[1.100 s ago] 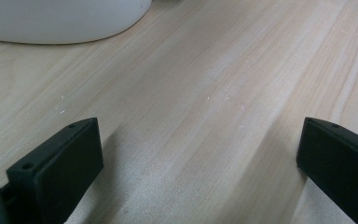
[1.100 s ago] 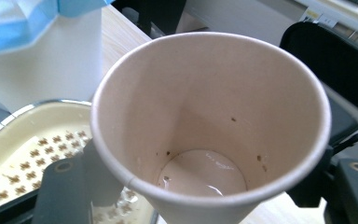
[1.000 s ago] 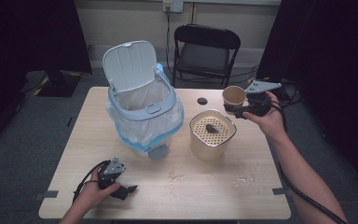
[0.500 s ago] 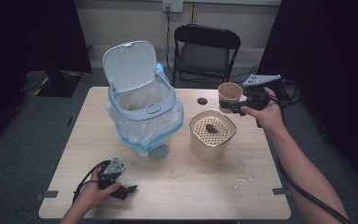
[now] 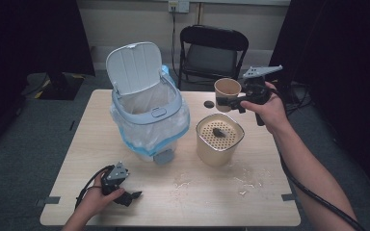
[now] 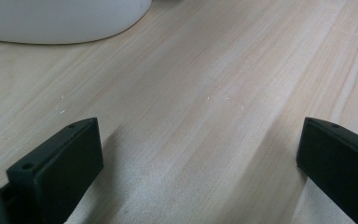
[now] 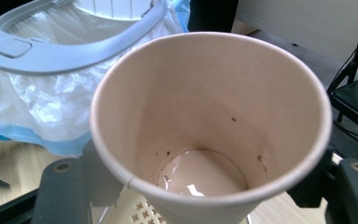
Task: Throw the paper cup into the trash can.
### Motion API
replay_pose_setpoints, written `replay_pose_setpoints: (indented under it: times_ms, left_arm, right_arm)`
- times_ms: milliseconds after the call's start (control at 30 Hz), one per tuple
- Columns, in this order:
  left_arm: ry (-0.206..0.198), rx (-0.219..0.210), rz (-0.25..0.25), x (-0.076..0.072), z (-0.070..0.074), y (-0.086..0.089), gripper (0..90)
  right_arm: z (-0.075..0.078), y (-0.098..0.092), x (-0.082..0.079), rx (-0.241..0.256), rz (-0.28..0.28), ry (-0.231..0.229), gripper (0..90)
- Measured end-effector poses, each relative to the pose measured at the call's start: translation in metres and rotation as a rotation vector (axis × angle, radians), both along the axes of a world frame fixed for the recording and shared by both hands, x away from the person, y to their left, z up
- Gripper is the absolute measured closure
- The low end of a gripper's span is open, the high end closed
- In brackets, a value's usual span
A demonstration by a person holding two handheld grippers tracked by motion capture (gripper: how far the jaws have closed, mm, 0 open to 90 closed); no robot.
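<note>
Inspector: Fingers of the right gripper (image 5: 227, 102) were clamped on the paper cup (image 5: 227, 91), held upright in the air just beyond the strainer canister (image 5: 219, 138).

Clerk: And the left gripper (image 5: 134, 195)?

Inspector: Its fingers stood wide apart, holding nothing, resting on the table (image 5: 250, 202), with the lined bin (image 5: 147, 118) beyond them.
</note>
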State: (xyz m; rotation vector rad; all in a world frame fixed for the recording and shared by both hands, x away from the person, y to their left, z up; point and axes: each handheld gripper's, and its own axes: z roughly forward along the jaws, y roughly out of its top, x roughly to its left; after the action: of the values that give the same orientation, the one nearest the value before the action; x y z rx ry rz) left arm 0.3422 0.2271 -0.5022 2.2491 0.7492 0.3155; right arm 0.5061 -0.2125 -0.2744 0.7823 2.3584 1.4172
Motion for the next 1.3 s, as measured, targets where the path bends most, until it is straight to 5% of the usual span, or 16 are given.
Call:
replay_pose_setpoints:
  times_ms: [1300]
  left_arm:
    - [0.002, -0.004, 0.002, 0.0, 0.0, 0.0, 0.0]
  right_arm:
    - [0.055, 0.088, 0.009, 0.004, 0.128, -0.01, 27.9]
